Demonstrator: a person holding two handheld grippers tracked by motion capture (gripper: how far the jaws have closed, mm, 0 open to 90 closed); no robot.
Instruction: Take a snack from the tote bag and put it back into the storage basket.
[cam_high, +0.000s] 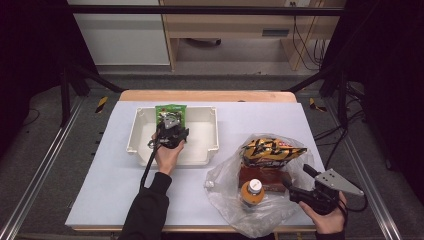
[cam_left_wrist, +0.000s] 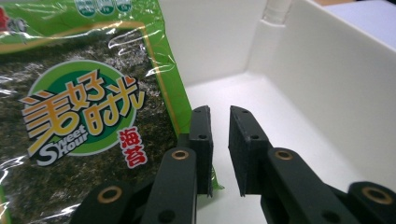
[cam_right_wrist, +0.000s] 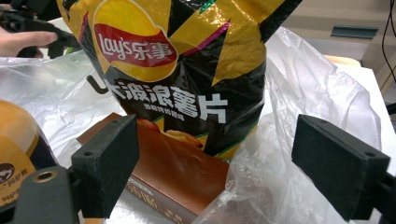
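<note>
Inside white rectangular plastic bin (cam_high: 207, 131), against far wall: green foil seaweed snack packet (cam_left_wrist: 79, 116), propped upright, lower right corner just beside left gripper (cam_left_wrist: 219, 154). Jaws nearly together with narrow gap, nothing pinched between, one jaw at packet's edge. Bin on pale blue table cover (cam_high: 110, 170).

Near right corner of cover: crumpled clear plastic bag (cam_high: 225, 192) holding black-and-yellow crisp packet (cam_right_wrist: 187, 70), resting on brown flat carton (cam_right_wrist: 177, 172), orange-capped bottle (cam_high: 252, 192) beside.

Right gripper (cam_right_wrist: 215, 163): aimed at crisp packet, jaws spread wide, clasping nothing, bag film between them.
</note>
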